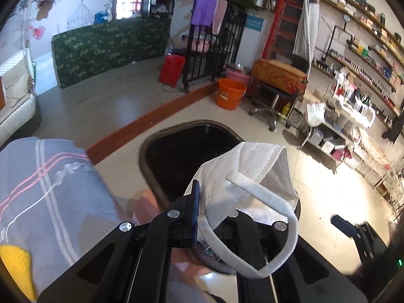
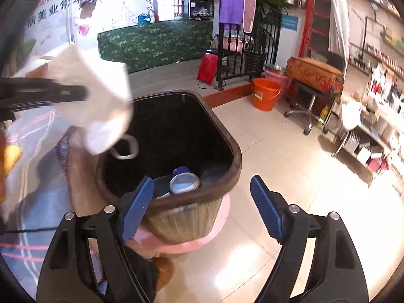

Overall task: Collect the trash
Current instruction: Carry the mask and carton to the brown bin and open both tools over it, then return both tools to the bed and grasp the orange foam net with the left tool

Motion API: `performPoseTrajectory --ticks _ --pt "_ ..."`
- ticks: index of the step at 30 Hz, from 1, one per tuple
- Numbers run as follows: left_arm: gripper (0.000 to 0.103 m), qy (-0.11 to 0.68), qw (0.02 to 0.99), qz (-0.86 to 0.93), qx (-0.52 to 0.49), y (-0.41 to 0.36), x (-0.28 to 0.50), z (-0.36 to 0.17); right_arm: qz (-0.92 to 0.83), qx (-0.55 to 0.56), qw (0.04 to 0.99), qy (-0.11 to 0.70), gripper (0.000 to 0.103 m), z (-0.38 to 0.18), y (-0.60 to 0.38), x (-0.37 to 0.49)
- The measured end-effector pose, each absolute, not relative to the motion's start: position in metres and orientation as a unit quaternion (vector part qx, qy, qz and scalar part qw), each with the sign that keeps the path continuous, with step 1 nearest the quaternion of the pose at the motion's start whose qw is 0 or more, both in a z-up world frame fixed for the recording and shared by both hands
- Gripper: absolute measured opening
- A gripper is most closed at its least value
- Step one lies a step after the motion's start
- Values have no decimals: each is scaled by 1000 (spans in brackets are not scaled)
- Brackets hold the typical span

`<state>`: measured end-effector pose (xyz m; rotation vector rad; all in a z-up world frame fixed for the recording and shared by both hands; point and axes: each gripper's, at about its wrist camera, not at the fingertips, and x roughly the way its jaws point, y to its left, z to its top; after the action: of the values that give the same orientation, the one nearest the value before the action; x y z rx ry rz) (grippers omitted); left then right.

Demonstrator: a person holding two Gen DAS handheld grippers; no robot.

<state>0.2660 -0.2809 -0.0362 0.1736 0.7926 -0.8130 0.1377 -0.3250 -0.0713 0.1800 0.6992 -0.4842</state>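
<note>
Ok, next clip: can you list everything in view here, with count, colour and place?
face mask: one, white, clamped in the left gripper, over the bin
trash bin: one, brown rim, dark inside, on the floor
can: one, blue with a silvery end, inside the bin
bucket: one, orange, on the floor beside the black railing
basin: one, pink, behind the bucket
stool: one, patterned orange cushion, right of the bucket
towel: one, purple, hung over the railing
counter: one, green patterned front, at the back
shelves: several, stocked with bottles, on the right wall
left gripper: shut on the mask
right gripper: blue pads, open, nothing between them
</note>
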Motion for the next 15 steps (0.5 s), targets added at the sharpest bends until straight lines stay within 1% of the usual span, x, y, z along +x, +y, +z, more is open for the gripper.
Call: performPoseTrajectory --ticks 9,10,12,13,14,15 --pt "7 408 826 -372 116 -320 274 -56 -227 103 912 326 79 -70 -322 123" --pt "10 410 824 -371 122 -322 273 -58 -226 104 912 326 79 -70 -323 124" --pt "27 410 822 -374 129 -322 272 -57 -224 107 911 330 79 -71 -322 123" --pt "55 404 825 -371 133 -321 270 -55 -222 109 911 330 79 -72 -321 121" --pt "76 395 831 -369 134 -320 269 -52 -222 112 912 328 79 -72 -321 119" --pt "79 380 838 -370 131 -316 267 -48 -222 113 912 326 79 -71 -321 118"
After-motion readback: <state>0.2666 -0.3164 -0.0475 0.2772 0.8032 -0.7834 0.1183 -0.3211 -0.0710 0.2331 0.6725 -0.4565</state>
